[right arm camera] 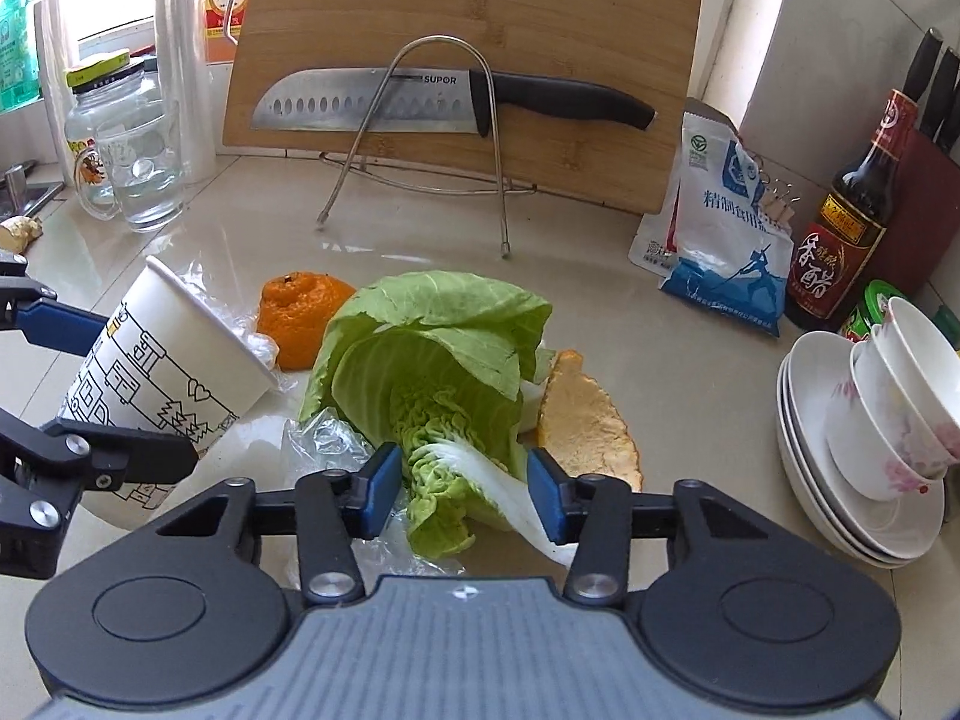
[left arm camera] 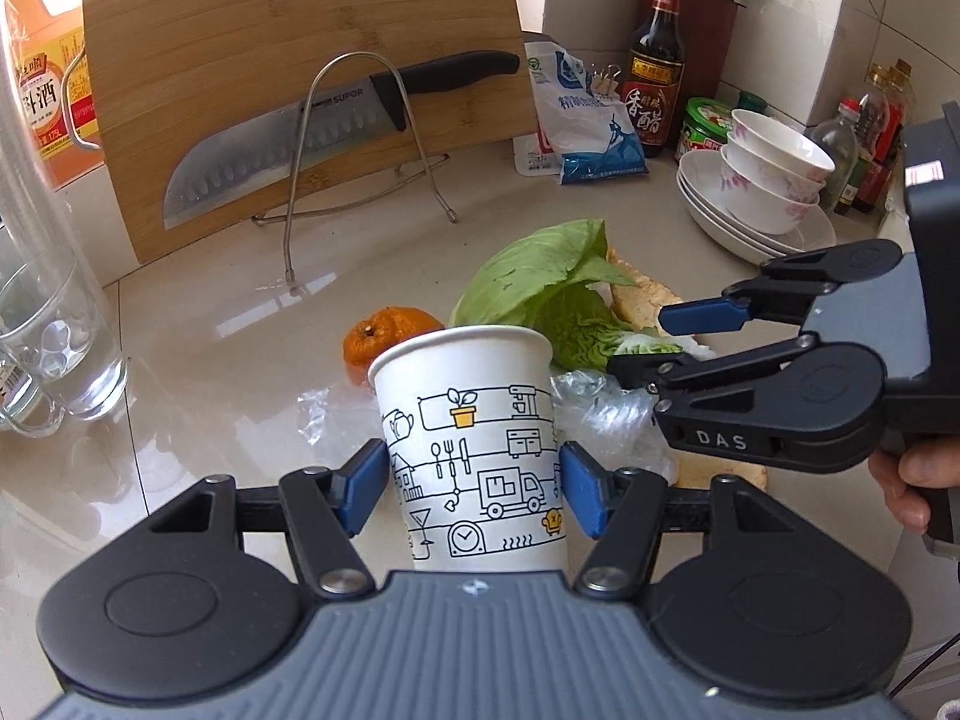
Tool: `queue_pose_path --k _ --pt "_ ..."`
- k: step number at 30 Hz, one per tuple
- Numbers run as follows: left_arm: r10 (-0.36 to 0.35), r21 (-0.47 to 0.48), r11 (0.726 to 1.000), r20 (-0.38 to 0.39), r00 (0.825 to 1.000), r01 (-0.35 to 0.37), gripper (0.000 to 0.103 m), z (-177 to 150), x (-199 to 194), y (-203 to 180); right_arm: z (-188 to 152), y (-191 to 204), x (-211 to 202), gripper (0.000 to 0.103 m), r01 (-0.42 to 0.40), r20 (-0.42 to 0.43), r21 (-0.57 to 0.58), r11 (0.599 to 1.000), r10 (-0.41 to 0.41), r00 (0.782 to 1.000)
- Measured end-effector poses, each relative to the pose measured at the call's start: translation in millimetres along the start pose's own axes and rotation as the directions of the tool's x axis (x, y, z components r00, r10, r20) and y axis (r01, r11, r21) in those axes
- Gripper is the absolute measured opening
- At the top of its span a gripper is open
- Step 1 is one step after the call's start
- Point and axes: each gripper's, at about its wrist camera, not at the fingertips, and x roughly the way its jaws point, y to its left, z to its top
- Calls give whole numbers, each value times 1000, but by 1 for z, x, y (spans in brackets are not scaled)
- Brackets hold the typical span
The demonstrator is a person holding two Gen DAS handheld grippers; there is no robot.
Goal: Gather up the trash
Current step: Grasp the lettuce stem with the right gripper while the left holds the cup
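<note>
My left gripper (left arm camera: 474, 483) is shut on a white paper cup with black line drawings (left arm camera: 474, 438); in the right wrist view the cup (right arm camera: 162, 378) hangs tilted over the counter at the left. My right gripper (right arm camera: 462, 492) is open, its blue pads on either side of the stem end of a green cabbage leaf (right arm camera: 432, 372), not pressing it. The leaf also shows in the left wrist view (left arm camera: 552, 288). Orange peel (right arm camera: 300, 312) lies behind the leaf, another piece of peel (right arm camera: 588, 420) to its right. Crumpled clear plastic wrap (right arm camera: 324, 438) lies under the leaf.
A bamboo cutting board (right arm camera: 540, 18) with a knife (right arm camera: 432, 102) stands in a wire rack at the back. Glass mugs (right arm camera: 141, 174) stand at the left. A salt bag (right arm camera: 726, 240), a vinegar bottle (right arm camera: 846, 234) and stacked plates and bowls (right arm camera: 870, 438) stand at the right.
</note>
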Motion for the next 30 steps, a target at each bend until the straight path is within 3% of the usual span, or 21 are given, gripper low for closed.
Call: queue_pose_path --k 2,8,17,30 --pt "-7 14 1000 -4 1000 7 62 2 3 3 0 0 1 34 2 -5 -4 1000 -2 1000" --pt "-21 63 998 -14 1000 22 62 3 5 6 0 2 -6 23 46 2 -32 998 -46 999" --pt "-54 155 986 -33 998 59 62 2 -10 1 -2 2 -43 21 81 35 -73 994 -78 996" --pt "-138 305 941 -52 989 148 62 -3 -42 -20 -28 10 -102 21 97 26 -42 994 -96 995"
